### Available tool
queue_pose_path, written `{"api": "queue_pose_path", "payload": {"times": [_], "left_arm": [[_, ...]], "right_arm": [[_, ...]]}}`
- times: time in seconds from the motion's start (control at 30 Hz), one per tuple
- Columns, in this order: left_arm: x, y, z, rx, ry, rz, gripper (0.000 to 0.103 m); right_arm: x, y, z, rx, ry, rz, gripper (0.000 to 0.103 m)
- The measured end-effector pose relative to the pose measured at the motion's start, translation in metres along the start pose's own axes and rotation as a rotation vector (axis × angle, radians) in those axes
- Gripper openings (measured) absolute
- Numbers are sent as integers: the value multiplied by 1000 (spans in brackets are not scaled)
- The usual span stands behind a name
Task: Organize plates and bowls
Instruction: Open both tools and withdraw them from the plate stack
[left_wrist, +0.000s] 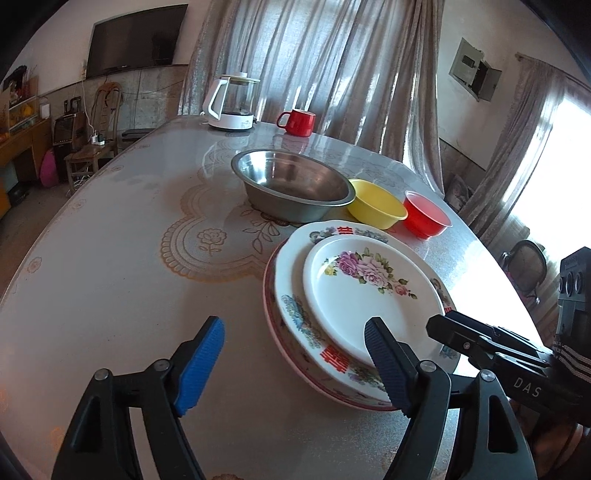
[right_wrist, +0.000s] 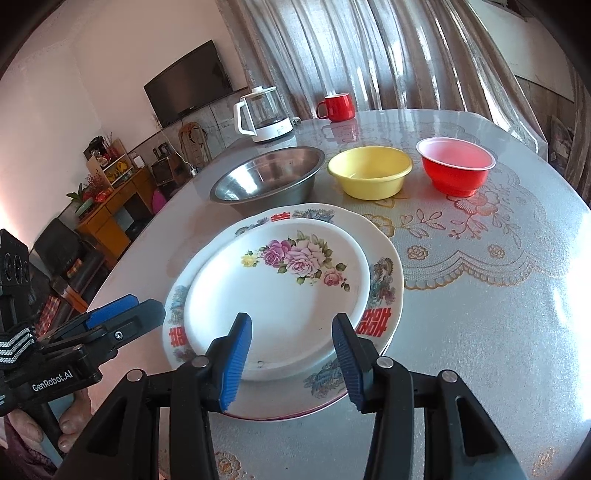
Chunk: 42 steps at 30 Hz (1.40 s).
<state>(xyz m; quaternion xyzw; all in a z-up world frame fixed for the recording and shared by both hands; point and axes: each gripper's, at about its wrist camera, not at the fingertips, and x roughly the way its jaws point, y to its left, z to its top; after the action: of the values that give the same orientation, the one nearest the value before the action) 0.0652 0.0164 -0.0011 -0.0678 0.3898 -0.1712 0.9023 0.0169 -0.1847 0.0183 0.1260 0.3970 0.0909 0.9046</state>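
Note:
A stack of plates sits on the table. A small rose plate lies on a larger plate with red characters, which rests on a third, pink-rimmed plate. Behind stand a steel bowl, a yellow bowl and a red bowl. My left gripper is open and empty just left of the stack, also seen in the right wrist view. My right gripper is open and empty over the stack's near edge, also seen in the left wrist view.
A white kettle and a red mug stand at the table's far edge. The table has a floral plastic cover. Curtains hang behind; chairs and cabinets stand beyond the table.

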Motion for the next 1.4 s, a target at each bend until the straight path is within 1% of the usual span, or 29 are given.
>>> {"api": "queue_pose_path", "payload": {"times": [0.1,0.13,0.3,0.4,0.47,0.53,0.6,0.7,0.77,0.8,1.0,1.17,1.3,1.4], "left_arm": [[1,10,-1,-34,9,8,82],[1,13,-1,-47,15,13,85],[5,27,-3,-88,34,59,86],[7,32,-5,-94,39,96,86],[8,35,-7,-97,42,114,90],[9,36,-8,-92,43,126,93],[10,36,-9,-81,46,139,94],[12,36,-9,-62,51,183,97],[14,37,-10,-57,61,217,102],[14,39,-10,-58,63,228,102],[12,46,-4,-90,40,279,103],[9,47,-1,-81,17,317,103],[7,43,2,-44,4,338,103],[0,37,3,31,-50,369,103]], "right_arm": [[-1,-1,0,9,0,8,47],[-1,-2,0,14,-1,9,47],[-1,-6,2,43,1,16,47],[-1,-8,3,57,1,22,47],[-1,-9,4,65,0,23,48],[0,-10,4,74,0,31,52],[0,-10,5,78,-2,36,53],[-1,-11,4,85,-5,44,54],[0,-12,5,90,-3,40,56],[0,-12,5,93,-3,37,57],[0,-18,5,118,-1,37,57],[-5,-25,4,125,-20,37,57],[-12,-32,4,138,-41,37,57],[-16,-38,4,149,-53,29,57]]}}
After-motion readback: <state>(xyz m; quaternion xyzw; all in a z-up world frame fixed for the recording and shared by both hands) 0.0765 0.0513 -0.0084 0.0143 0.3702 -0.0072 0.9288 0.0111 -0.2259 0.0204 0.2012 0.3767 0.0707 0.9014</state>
